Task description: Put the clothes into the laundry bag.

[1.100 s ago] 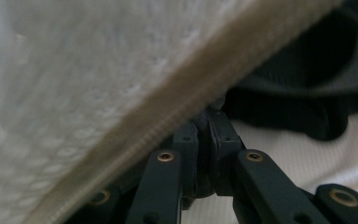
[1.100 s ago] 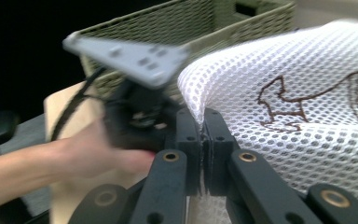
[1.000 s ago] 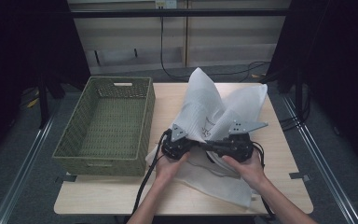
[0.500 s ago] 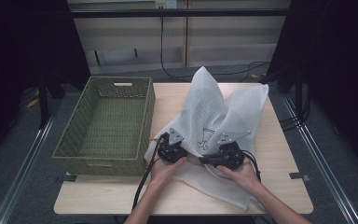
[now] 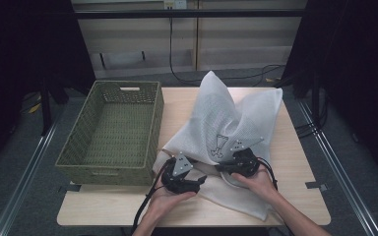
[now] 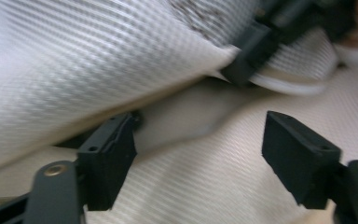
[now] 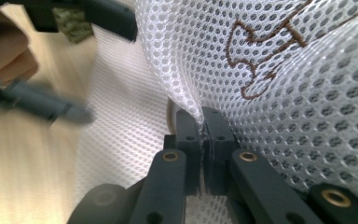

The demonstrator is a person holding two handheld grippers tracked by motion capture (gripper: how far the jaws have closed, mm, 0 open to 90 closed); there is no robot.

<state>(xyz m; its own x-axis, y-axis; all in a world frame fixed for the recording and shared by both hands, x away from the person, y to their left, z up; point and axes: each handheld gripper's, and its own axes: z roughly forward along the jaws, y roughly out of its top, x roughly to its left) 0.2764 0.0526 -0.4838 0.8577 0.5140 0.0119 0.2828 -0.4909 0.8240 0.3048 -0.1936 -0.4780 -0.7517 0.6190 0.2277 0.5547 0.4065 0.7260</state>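
Observation:
A white mesh cloth (image 5: 226, 118) with a brown embroidered figure (image 7: 261, 56) stands in two peaks on the table, its lower part spread flat. My right gripper (image 5: 222, 169) is shut on a fold of the mesh (image 7: 200, 126) low at the front of the heap. My left gripper (image 5: 201, 180) sits just to its left, near the front edge. Its jaws have just been opening and stand wide apart (image 6: 203, 154) over the flat mesh, pressing on nothing. In the left gripper view the right gripper (image 6: 256, 51) pinches the fabric beside a white rim (image 6: 289, 84).
A green woven basket (image 5: 113, 132) stands on the left half of the wooden table (image 5: 295, 162), close to the cloth's left edge. Cables trail from both grippers toward the near edge. Bare tabletop lies right of the cloth.
The left gripper has let go of the mesh, opened its jaws and drawn back toward the near edge. The right gripper sank lower with its fold, and the cloth's peaks shifted.

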